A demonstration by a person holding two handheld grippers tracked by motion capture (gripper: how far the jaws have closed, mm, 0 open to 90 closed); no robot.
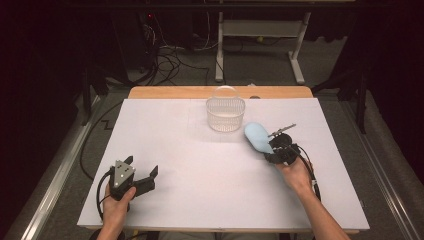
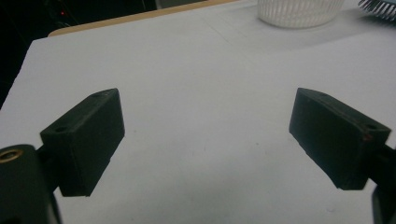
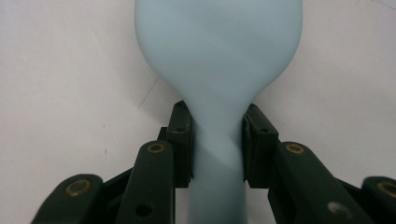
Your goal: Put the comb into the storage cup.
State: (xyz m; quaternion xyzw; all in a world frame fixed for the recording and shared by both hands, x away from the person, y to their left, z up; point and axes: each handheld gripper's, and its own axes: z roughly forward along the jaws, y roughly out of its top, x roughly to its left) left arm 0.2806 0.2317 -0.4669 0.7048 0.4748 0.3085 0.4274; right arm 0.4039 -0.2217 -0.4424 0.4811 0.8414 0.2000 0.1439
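While left tool [image 2: 205, 135] gapes, right tool [image 3: 217, 140] clamps blue brush handle [image 3: 217, 154].

My high view looks forward and down from above the near edge of the white table [image 1: 200, 165], taking in the whole top and the floor beyond. My left gripper view sits low over the table, looking along its jaws across the sheet toward the far edge, where the white basket [image 2: 299, 11] it shares with the high view [image 1: 225, 114] appears. My right gripper view is very close, pressed up to the light blue brush [image 3: 219, 70], which the high view also catches [image 1: 258, 137].
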